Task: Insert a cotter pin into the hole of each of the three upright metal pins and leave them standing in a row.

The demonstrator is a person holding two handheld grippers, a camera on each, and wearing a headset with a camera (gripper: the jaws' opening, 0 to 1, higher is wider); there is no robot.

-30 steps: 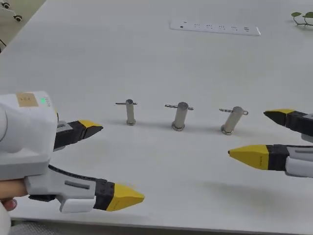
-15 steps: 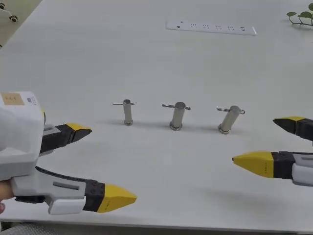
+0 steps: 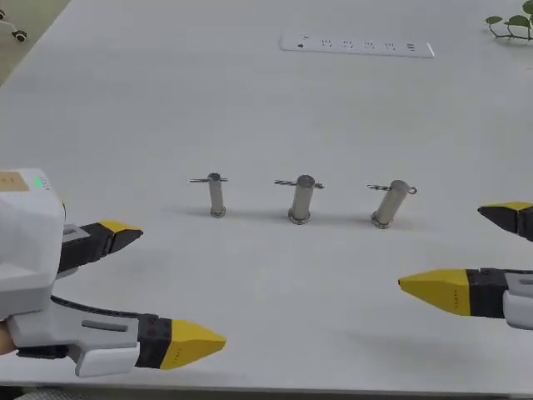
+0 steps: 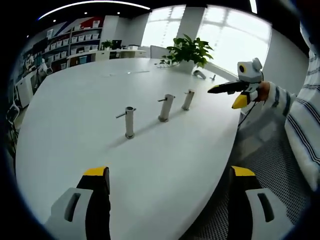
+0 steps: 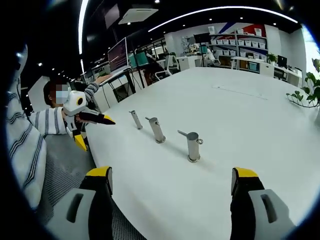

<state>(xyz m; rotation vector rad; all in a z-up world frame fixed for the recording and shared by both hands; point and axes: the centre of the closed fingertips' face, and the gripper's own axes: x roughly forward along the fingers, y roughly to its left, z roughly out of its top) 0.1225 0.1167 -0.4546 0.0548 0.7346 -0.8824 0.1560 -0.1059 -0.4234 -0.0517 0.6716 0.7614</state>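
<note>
Your left claw hangs wide and empty over the tabletop's near edge. Mid-tabletop, three metal pins stand in a row, each with a cotter pin through it. Your right claw is wide and empty too. Inserting looks finished; back away gently.

This is an open-plan office. A long white worktop, much like a meeting table, carries a power strip and a potted plant. Beyond it stand stocked shelves, desks with screens, tall windows, strip lights overhead and grey carpet.
</note>
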